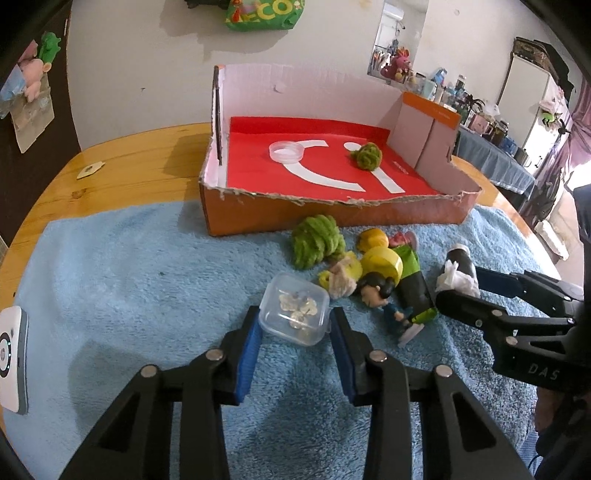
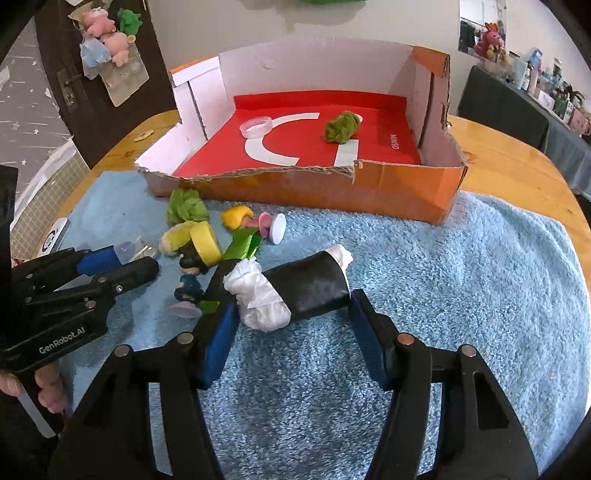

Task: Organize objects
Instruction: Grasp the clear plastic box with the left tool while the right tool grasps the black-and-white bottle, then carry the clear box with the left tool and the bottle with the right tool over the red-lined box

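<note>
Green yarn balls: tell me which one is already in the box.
The smaller green yarn ball, lying on the box's red floor; the larger one sits outside on the blue towel.

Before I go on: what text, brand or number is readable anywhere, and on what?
"GenRobot.AI": side of the left gripper.
"DAS": body of the right gripper; the rest is cut off.
"ECO": green bag on the wall, partly cut off.
Small print on the box's red floor: too blurred.

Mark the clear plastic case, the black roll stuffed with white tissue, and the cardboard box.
clear plastic case (image 1: 294, 314), left wrist view, on its lid.
black roll (image 2: 314, 282), right wrist view, on the black middle of its side.
cardboard box (image 2: 399, 192), right wrist view, on its orange front wall.
</note>
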The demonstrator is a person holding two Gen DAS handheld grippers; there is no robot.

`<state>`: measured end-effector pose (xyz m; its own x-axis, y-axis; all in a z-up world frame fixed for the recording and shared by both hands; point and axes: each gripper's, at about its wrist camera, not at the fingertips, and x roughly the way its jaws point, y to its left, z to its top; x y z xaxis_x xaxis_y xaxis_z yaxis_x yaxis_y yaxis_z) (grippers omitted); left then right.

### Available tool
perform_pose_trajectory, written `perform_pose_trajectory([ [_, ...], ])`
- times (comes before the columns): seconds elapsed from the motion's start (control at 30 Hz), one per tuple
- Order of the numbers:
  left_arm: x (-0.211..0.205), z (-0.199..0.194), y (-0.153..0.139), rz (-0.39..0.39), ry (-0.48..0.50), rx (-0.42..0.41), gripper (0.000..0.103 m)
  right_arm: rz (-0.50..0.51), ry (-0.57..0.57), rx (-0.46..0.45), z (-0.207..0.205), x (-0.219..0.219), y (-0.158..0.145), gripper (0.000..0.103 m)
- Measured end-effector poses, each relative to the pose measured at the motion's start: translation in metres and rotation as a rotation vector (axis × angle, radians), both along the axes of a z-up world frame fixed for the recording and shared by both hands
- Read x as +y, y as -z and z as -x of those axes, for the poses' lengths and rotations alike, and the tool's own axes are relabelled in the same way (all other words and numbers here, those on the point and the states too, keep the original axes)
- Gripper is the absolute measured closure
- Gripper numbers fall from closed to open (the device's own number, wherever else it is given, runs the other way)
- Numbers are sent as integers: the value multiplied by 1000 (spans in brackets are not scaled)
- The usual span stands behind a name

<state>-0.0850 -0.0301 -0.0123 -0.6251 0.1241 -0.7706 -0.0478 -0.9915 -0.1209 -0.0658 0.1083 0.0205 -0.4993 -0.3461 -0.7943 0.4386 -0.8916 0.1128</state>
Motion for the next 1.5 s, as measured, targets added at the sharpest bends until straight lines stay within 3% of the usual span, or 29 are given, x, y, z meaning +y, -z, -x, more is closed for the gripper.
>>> perform_pose_trajectory([
  [0.9,11,-13,-28,-17,20,66,64,87,-7,24,-20,1,-26,45],
  [1.5,17,1,-51,-21,38,108,64,106,-9,55,-8,2,-49,45],
])
